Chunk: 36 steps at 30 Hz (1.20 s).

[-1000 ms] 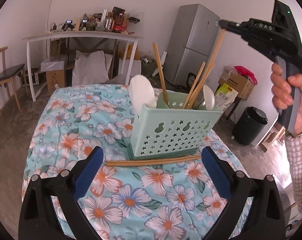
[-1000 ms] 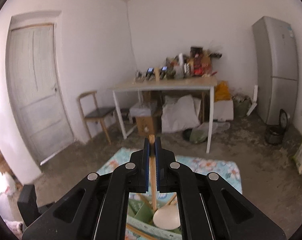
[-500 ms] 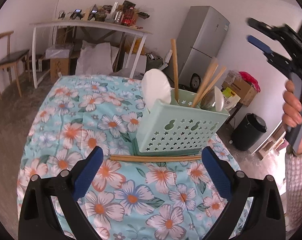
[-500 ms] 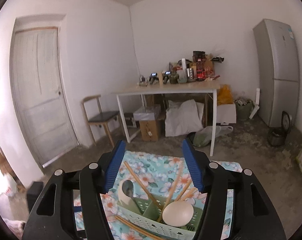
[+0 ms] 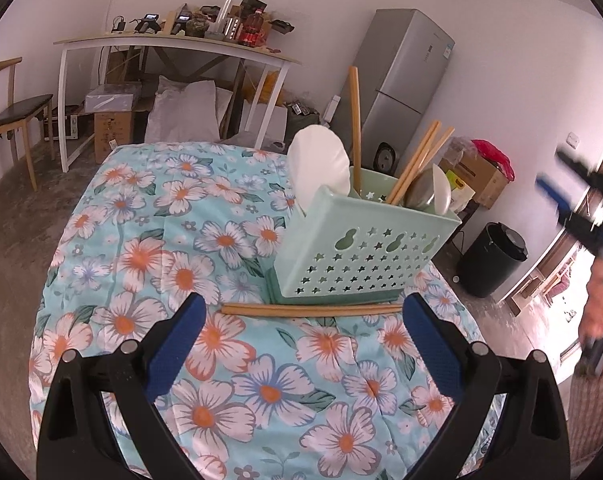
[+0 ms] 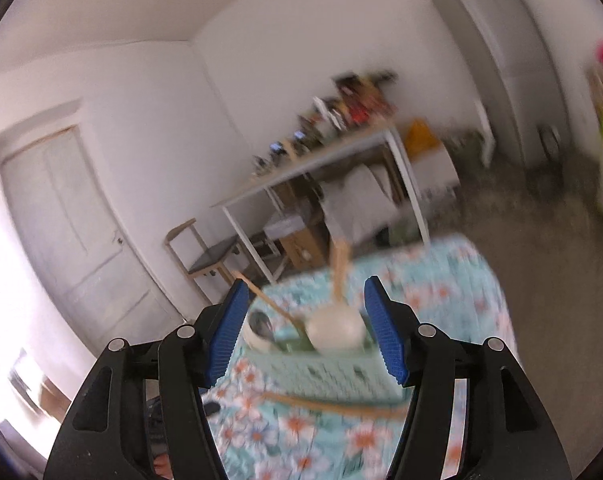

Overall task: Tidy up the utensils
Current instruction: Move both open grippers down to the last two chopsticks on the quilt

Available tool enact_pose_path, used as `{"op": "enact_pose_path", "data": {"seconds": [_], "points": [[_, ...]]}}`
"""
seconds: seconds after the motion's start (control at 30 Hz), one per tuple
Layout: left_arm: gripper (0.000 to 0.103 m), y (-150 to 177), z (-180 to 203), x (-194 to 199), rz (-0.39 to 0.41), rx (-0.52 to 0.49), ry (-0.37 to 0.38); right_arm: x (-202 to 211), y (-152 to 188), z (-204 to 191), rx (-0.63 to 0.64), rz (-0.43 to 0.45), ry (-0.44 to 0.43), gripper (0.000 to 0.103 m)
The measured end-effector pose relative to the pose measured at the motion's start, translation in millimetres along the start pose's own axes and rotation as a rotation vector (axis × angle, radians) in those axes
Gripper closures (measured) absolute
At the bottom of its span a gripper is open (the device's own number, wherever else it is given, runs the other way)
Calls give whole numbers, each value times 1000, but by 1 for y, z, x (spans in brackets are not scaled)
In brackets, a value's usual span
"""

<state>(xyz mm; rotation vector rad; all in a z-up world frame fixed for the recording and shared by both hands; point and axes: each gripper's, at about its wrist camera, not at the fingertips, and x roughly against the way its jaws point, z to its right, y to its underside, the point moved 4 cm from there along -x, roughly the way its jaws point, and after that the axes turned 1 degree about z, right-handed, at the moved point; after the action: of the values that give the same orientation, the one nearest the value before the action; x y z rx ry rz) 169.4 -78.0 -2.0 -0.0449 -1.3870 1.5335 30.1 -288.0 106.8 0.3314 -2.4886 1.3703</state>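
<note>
Both tongs (image 5: 301, 344) (image 6: 307, 336) agape (nothing gripped)

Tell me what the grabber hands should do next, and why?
Probably lower the open left gripper onto the pair of wooden chopsticks lying flat on the flowery blue cloth, against the mint-green plastic utensil basket. They are the only utensils I can see outside it, and the open right gripper holds nothing.
</note>
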Motion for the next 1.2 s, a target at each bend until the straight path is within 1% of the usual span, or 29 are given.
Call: {"op": "enact_pose_path", "data": {"seconds": [0.1,0.17,0.3,0.43,0.57,0.63,0.73,0.8,0.83,0.9,0.93,1.0,1.03,1.07,1.1,1.13,1.2], "points": [[7,4,0,-5,-18,-7,-4,-7,29,31,-136,-62,35,45],[7,6,1,-9,-31,-18,-11,-13,45,45,-199,-94,57,44],[7,11,1,-13,-39,-51,-40,-35,72,72,-315,-183,90,51],[7,17,-4,-16,-43,-56,-61,-53,93,90,-384,-261,108,62],[7,22,-10,-19,-48,-61,-87,-67,103,98,-413,-299,105,68],[8,24,-14,-22,-56,-59,-101,-77,103,103,-408,-310,115,73],[13,24,-20,-26,-62,-46,-114,-88,102,109,-394,-310,140,81],[20,22,-24,-29,-59,-32,-119,-97,101,114,-385,-312,149,86],[22,20,-26,-32,-55,-26,-119,-102,102,116,-379,-314,158,86],[31,17,-30,-37,-49,-16,-119,-109,104,119,-371,-323,164,88],[33,14,-33,-40,-48,-9,-120,-112,105,120,-371,-329,164,89],[43,9,-42,-51,-57,14,-131,-117,108,122,-374,-342,163,89],[45,7,-47,-58,-67,30,-131,-118,110,124,-377,-347,161,89],[50,6,-52,-67,-80,44,-127,-120,111,125,-380,-351,159,89],[56,5,-57,-76,-100,60,-133,-122,114,126,-387,-357,157,89],[59,5,-61,-83,-116,74,-135,-123,116,127,-394,-362,153,89],[68,7,-69,-96,-145,102,-138,-127,120,128,-399,-370,151,90]]}}
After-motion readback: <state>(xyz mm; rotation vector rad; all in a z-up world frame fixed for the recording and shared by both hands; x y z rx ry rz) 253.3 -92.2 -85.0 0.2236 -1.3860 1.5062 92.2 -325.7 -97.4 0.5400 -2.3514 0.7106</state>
